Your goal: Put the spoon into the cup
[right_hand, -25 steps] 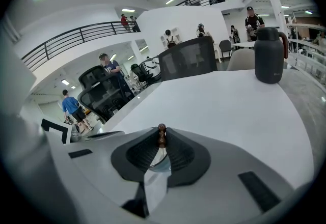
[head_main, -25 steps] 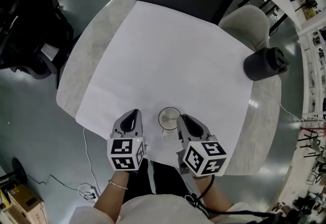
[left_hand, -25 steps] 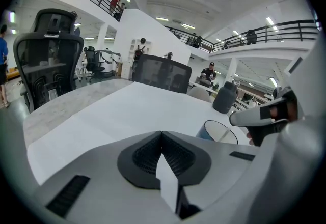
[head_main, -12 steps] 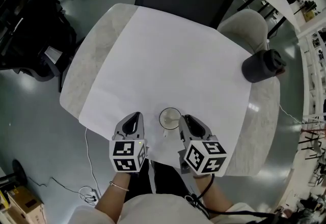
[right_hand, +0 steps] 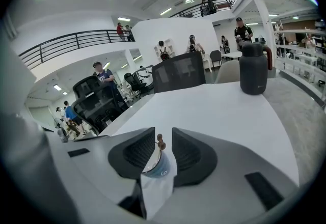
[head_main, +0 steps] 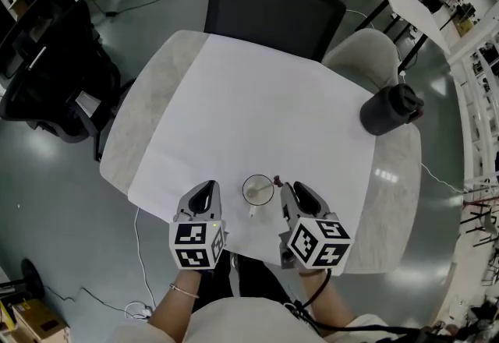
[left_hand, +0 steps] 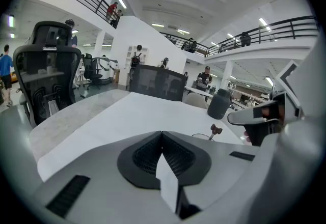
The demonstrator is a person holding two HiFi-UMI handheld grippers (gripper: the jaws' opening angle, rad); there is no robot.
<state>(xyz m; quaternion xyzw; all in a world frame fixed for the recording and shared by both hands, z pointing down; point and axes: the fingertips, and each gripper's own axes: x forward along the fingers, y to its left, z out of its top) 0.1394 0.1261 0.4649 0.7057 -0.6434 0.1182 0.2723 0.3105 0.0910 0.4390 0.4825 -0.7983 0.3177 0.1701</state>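
A pale cup (head_main: 258, 189) stands on the white sheet near the table's front edge, between my two grippers. The spoon's brown knobbed end (head_main: 277, 178) sticks up at the cup's right rim; the rest of the spoon is hidden. My left gripper (head_main: 204, 192) rests just left of the cup, its pads (left_hand: 153, 154) pressed together on nothing. My right gripper (head_main: 290, 192) sits just right of the cup with a gap between its jaws. In the right gripper view the cup (right_hand: 155, 166) and the spoon end (right_hand: 160, 141) show through that gap, beyond the tips.
A dark jug (head_main: 390, 109) stands at the table's far right edge. A black office chair (head_main: 273, 6) and a pale chair (head_main: 366, 53) are at the far side. The white sheet (head_main: 257, 100) covers most of the marble table (head_main: 148, 100).
The head view has shifted, so the table sits lower and further left. Both grippers keep their places beside the cup. The spoon's brown end now shows at the cup's right rim.
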